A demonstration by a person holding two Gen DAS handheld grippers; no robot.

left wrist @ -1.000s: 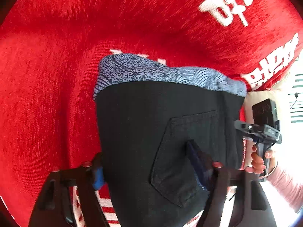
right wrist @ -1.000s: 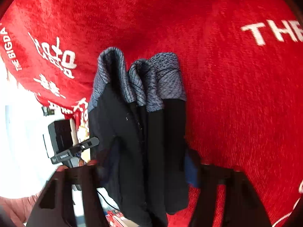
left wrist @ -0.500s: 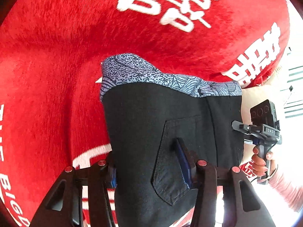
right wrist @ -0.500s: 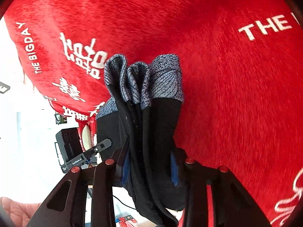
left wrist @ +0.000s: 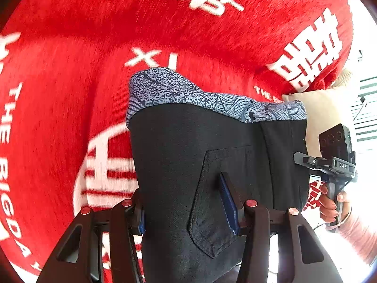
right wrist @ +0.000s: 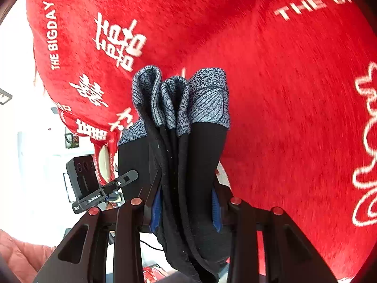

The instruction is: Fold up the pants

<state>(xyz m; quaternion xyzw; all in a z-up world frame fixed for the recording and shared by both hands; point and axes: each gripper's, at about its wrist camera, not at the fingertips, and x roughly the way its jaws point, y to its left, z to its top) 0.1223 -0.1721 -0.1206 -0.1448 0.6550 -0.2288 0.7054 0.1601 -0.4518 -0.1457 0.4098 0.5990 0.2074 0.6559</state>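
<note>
Black pants (left wrist: 179,151) with a grey-blue patterned waistband (left wrist: 165,89) hang lifted above a red blanket (left wrist: 59,70). My left gripper (left wrist: 186,202) is shut on the pants at the back pocket (left wrist: 216,200), its blue pads pressing the cloth. In the right wrist view the same pants (right wrist: 198,155) hang bunched in folds, waistband (right wrist: 207,99) away from the camera, and my right gripper (right wrist: 186,207) is shut on them. Each gripper shows in the other's view: the right one (left wrist: 334,162) held by a hand, the left one (right wrist: 94,188) beside the cloth.
The red blanket (right wrist: 282,82) with white lettering covers the surface under the pants. Its edge falls off at the left in the right wrist view (right wrist: 70,118). A beige cushion (left wrist: 325,108) and a bright room lie beyond it.
Both grippers have closed in on the pants, from wide apart to clamped on the cloth. The pants have been lifted and carried over the blanket, and the lettering has shifted beneath them.
</note>
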